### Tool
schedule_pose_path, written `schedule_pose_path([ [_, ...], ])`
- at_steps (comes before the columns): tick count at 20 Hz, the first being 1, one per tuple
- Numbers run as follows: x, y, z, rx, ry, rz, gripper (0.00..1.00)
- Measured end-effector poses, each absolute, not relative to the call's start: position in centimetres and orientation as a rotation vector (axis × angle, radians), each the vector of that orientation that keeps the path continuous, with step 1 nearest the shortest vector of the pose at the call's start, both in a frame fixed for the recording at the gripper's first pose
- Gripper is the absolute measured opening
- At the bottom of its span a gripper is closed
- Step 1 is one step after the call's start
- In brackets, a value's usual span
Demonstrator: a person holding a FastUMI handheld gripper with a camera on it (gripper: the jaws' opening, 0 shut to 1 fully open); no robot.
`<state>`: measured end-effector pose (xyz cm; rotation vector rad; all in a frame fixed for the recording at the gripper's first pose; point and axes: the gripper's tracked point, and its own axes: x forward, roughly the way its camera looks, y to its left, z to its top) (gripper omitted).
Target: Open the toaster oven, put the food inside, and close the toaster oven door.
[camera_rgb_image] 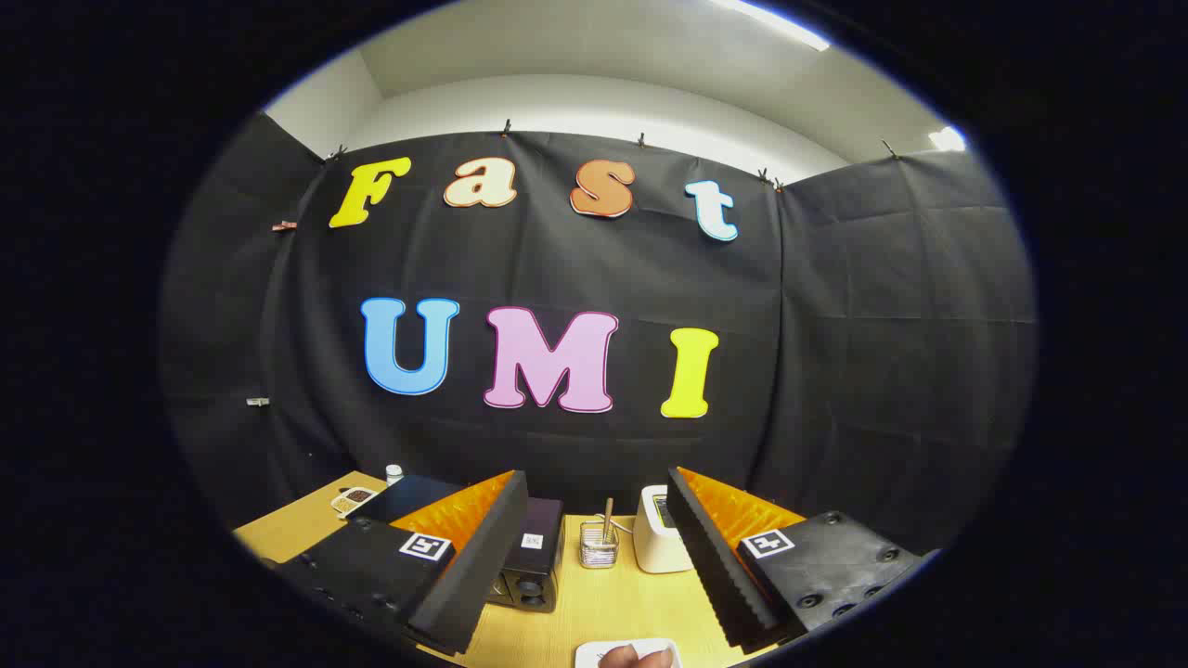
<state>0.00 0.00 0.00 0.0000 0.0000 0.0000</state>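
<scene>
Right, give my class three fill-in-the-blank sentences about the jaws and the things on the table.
1. The jaws of the gripper stand ____, holding nothing.
2. The oven left of the clear holder is ____ in colour.
3. The appliance right of the holder is ____ in colour.
Missing words: open; black; white.

The hand-held two-finger gripper (594, 557) had two long, wedge-shaped fingers (473, 566) spread wide apart with nothing between them. The inner face of each finger was ribbed like a row of fine teeth. Each finger was mounted on a flat black block with round recessed screw holes. A small square white tag with a black pattern (425, 545) sat on each block near the finger.
</scene>
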Motion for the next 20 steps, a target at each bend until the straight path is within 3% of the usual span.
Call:
schedule_pose_path([
  [20,-1.8,-0.1,0.0,0.000,-0.014,-0.011,0.97],
])
